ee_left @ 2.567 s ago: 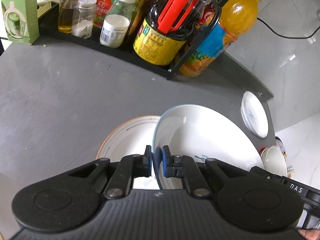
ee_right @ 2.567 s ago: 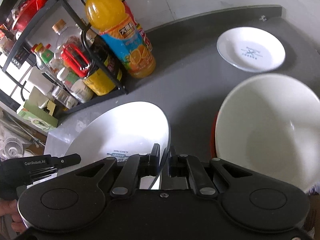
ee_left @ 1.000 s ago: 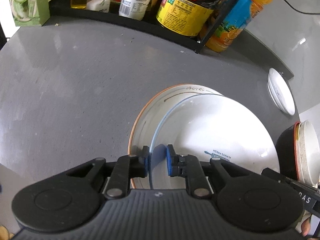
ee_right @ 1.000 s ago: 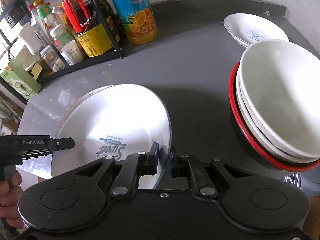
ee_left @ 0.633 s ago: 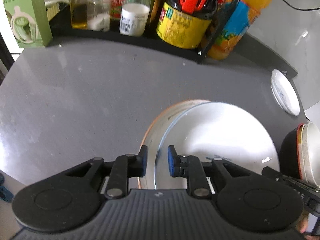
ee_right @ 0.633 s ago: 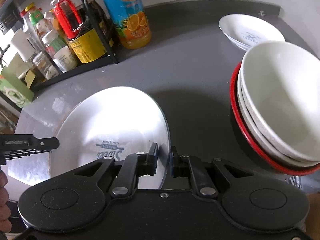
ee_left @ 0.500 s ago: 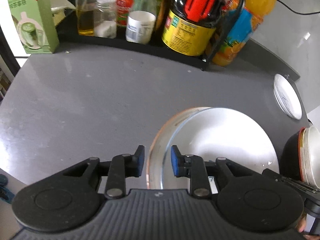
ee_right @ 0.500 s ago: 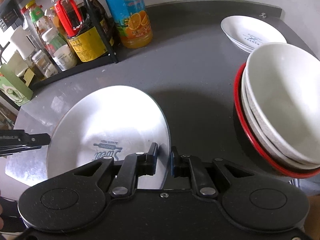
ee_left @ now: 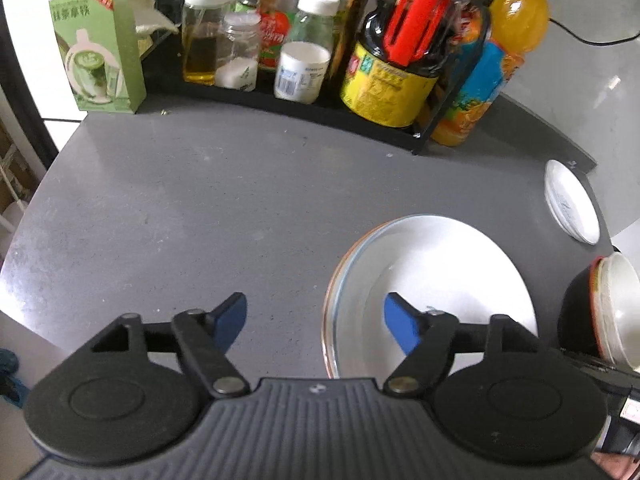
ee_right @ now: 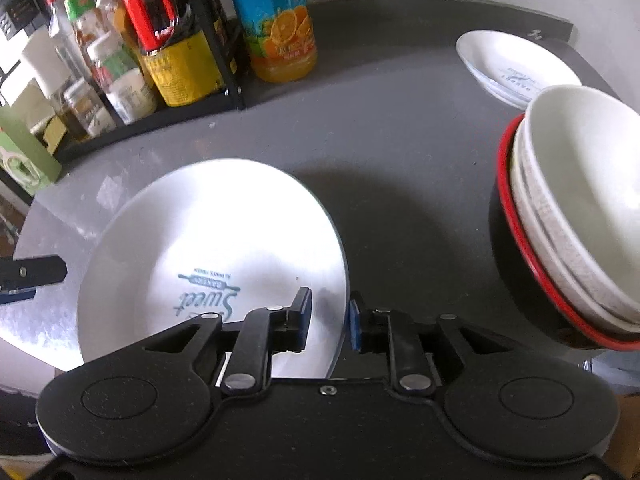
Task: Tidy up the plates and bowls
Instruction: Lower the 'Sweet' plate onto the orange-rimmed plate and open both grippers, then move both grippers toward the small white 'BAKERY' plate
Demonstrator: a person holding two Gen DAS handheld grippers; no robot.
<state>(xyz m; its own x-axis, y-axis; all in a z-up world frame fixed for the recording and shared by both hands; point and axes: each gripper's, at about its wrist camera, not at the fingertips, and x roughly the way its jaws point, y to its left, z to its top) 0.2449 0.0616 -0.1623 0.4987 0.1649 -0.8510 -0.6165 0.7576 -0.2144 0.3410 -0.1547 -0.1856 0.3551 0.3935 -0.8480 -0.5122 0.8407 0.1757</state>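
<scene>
A white plate (ee_left: pixel 440 272) (ee_right: pixel 208 240) printed "Sweet" lies on an orange-rimmed plate (ee_left: pixel 329 300), of which only the left rim shows. My left gripper (ee_left: pixel 316 318) is wide open, its fingers astride the stack's left rim and touching nothing. My right gripper (ee_right: pixel 328 320) has its jaws a little apart around the white plate's near rim, with a gap at the left pad. A stack of white bowls in a red-rimmed black bowl (ee_right: pixel 580 184) (ee_left: pixel 616 312) stands at the right. A small white dish (ee_right: pixel 516 64) (ee_left: pixel 572 204) sits at the back right.
A black rack of sauce bottles and jars (ee_left: pixel 304 60) (ee_right: pixel 160 52) lines the back of the grey counter (ee_left: pixel 200 208). An orange juice bottle (ee_left: pixel 488 72) (ee_right: pixel 280 28) stands beside it, a green carton (ee_left: pixel 100 56) at the far left. The counter edge curves close on the left.
The white plate was lowered onto the orange-rimmed plate. My left gripper let go, opened wide and drew back. My right gripper's jaws have parted slightly on the rim.
</scene>
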